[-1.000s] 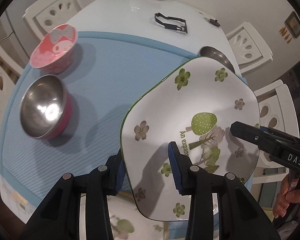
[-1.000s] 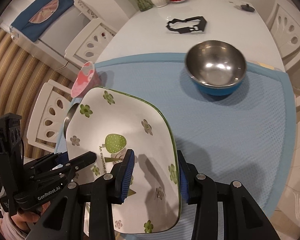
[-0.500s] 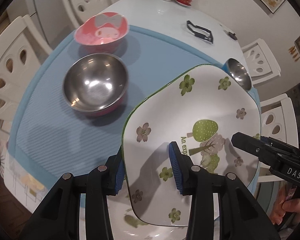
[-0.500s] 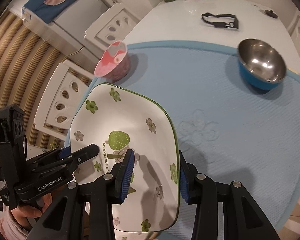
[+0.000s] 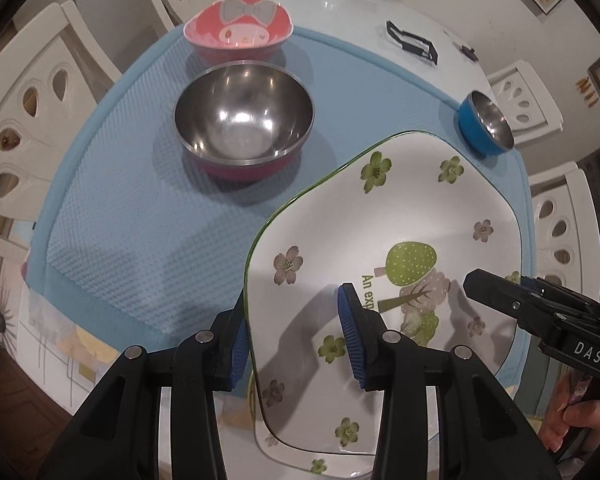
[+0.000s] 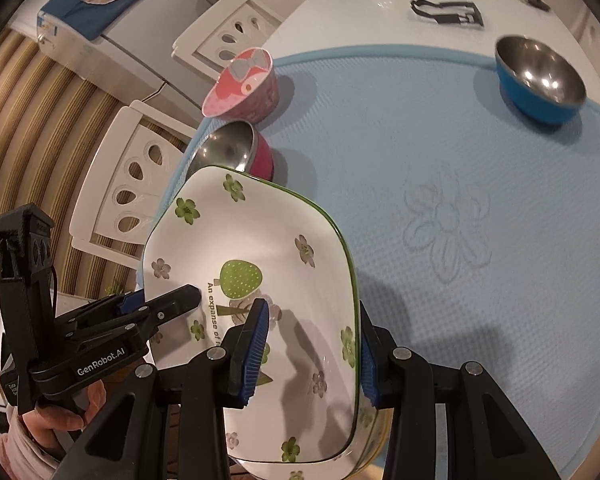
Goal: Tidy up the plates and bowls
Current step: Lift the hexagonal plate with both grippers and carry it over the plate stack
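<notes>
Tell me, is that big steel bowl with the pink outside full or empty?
Empty. The steel bowl stands upright on the blue mat, and its shiny inside shows only reflections.

Both views are fisheyes riding on the hand-held tools, each looking steeply down along its own black fingers, which fill the lower edge of the frame. The left wrist view sits close over the plate (image 5: 380, 216) at its left rim and faces across the blue mat (image 5: 132, 208) toward the far end of the worktop (image 5: 340, 20). The right wrist view sits just as close at the plate's (image 6: 252, 240) right rim, facing the same way. Both share the plate, the mat (image 6: 440, 152), three bowls, and each sees the other tool at its side edge.
</notes>
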Demonstrator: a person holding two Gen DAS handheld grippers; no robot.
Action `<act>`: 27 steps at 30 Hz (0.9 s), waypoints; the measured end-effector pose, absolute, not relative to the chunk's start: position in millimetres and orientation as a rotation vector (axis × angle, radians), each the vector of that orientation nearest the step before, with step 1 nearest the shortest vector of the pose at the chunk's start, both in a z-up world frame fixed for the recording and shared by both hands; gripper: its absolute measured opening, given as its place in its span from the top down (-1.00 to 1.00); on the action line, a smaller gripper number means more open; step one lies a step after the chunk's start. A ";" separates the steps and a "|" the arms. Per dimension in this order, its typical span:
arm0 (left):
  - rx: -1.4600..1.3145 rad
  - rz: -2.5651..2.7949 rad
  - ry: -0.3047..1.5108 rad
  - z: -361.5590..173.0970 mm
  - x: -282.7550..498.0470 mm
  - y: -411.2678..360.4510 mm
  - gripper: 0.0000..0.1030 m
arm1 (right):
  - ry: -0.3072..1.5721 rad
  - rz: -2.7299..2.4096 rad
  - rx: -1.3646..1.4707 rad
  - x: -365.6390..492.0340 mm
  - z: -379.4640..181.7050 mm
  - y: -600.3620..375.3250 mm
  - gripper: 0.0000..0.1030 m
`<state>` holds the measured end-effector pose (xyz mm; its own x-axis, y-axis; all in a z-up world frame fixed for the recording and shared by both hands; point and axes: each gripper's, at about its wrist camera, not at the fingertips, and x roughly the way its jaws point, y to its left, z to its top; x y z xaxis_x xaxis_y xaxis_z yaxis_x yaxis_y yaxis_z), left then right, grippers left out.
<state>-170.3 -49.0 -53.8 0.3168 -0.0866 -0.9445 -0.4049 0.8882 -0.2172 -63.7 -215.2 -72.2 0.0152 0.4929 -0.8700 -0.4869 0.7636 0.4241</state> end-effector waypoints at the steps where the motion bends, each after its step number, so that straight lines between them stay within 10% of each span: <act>1: -0.460 0.213 1.248 -56.3 -173.1 -49.1 0.28 | 1.359 0.756 0.009 -67.1 -73.4 -216.4 0.22; 27: -0.369 0.093 1.389 -98.5 -196.5 -69.9 0.27 | 1.500 0.631 -0.001 -122.4 -119.6 -234.0 0.22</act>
